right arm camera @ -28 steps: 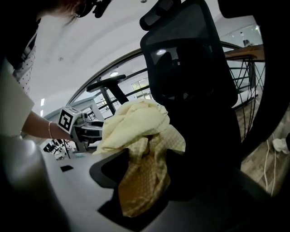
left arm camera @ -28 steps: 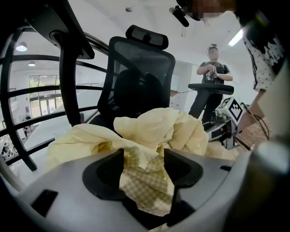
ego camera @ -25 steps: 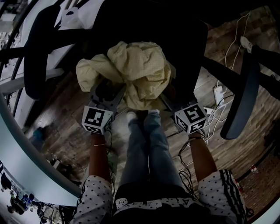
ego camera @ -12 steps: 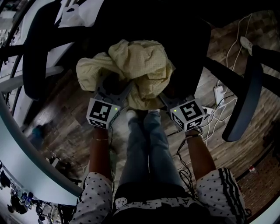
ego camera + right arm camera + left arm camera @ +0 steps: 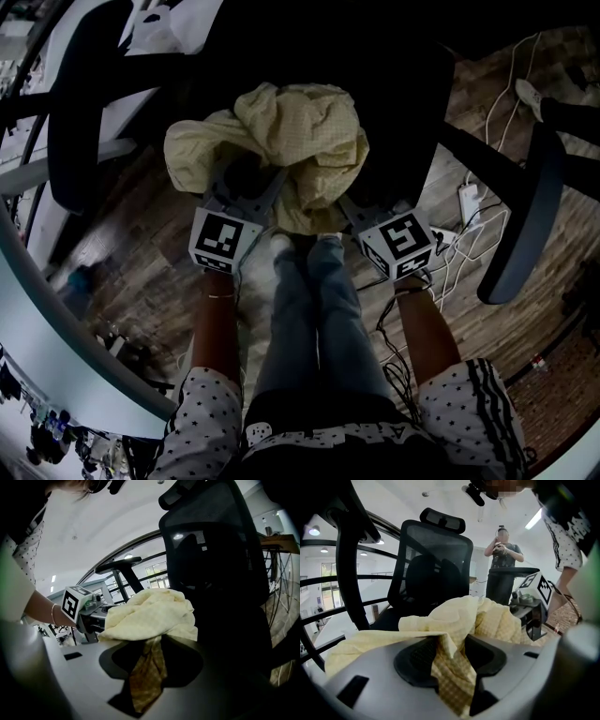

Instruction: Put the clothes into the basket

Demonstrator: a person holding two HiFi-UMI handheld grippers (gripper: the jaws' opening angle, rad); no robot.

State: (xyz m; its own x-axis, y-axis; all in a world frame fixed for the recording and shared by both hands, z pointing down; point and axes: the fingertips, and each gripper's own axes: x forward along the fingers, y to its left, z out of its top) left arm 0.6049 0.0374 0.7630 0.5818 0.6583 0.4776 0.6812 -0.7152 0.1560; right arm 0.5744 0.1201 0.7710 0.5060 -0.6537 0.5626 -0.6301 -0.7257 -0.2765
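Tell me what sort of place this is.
Probably an office: a mesh-backed office chair with a headrest, cables trailing over the wood-look floor, and a strip ceiling light.

Garment (image 5: 302,141): soft yellow cloth, fine checked weave (crumpled, matt). Chair back (image 5: 436,559): black mesh. Floor (image 5: 159,272): wood planks.

pale yellow checked cloth (image 5: 300,141), black mesh chair (image 5: 436,559), blue jeans (image 5: 319,309), white black-dotted sleeves (image 5: 202,427).
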